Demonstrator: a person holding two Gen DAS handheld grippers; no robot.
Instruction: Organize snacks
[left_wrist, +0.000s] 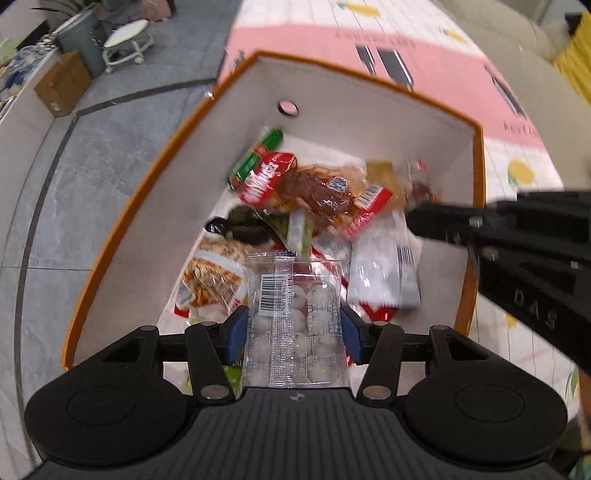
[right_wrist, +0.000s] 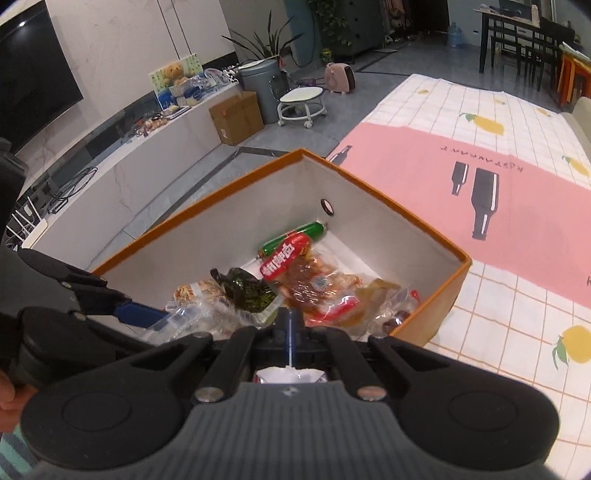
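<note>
An orange box (left_wrist: 147, 240) with white walls stands on the tablecloth and holds several snack packets. Among them are a green sausage stick (left_wrist: 258, 155), a red packet (left_wrist: 266, 177) and a brown meat packet (left_wrist: 317, 192). My left gripper (left_wrist: 293, 325) points steeply down over the box's near end, shut on a clear packet of white balls (left_wrist: 295, 306). My right gripper (left_wrist: 413, 219) reaches in over the right wall, and a blurred white and red packet (left_wrist: 384, 277) hangs below it. In the right wrist view the right gripper (right_wrist: 290, 321) is shut on that packet's thin edge (right_wrist: 288, 374), above the box (right_wrist: 369, 229).
The box sits at the edge of a pink and white tablecloth (right_wrist: 480, 147) with lemon and bottle prints. Grey floor lies beyond, with a white wheeled stool (right_wrist: 301, 103), a grey bin (right_wrist: 262, 88), a cardboard box (right_wrist: 236, 116) and a low white cabinet (right_wrist: 129, 173).
</note>
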